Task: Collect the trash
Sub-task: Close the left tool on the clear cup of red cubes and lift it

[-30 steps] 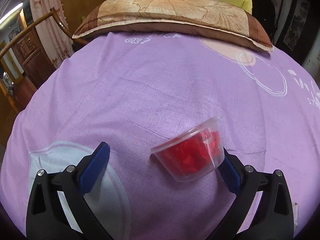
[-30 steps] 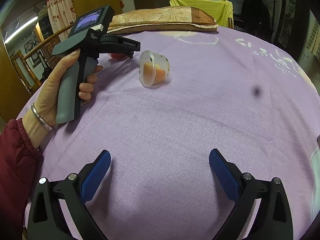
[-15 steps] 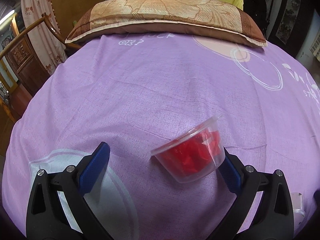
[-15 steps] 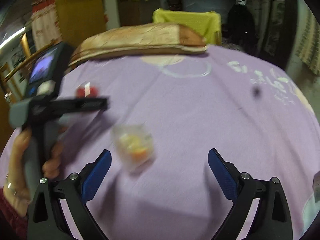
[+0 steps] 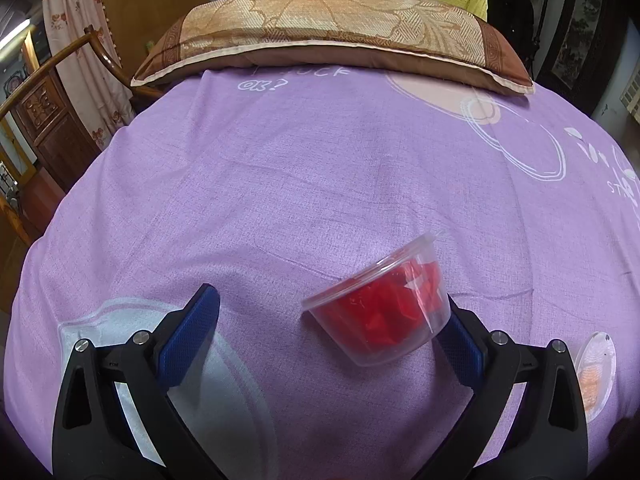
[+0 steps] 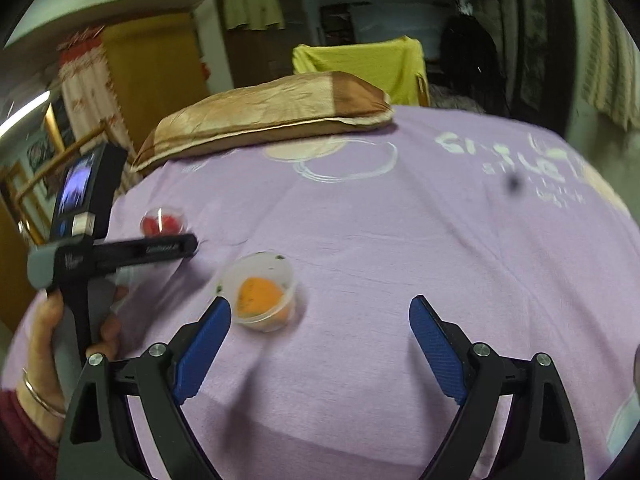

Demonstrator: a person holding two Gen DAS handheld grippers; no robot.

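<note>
A clear plastic cup of red scraps (image 5: pixel 384 316) lies tilted on the purple bedsheet (image 5: pixel 320 168). It sits between the fingers of my open left gripper (image 5: pixel 328 296), up against the right pad (image 5: pixel 460 344) and well clear of the left one. A second clear cup with an orange piece inside (image 6: pixel 260 292) lies on its side just ahead of the left finger (image 6: pixel 204 344) of my right gripper (image 6: pixel 320 308), whose jaws are wide apart with nothing between them. The orange cup (image 5: pixel 596 376) also shows at the right edge of the left wrist view.
A brown and gold pillow (image 5: pixel 328 36) lies across the far end of the bed. A wooden chair (image 5: pixel 48 64) and curtain stand past the left edge. A person's hand (image 6: pixel 52 320) in a red sleeve holds the left gripper (image 6: pixel 120 252) near the red cup (image 6: pixel 164 222).
My right gripper has swung in toward the orange cup, which now lies close by its left finger. The left gripper and the red cup have stayed where they were.
</note>
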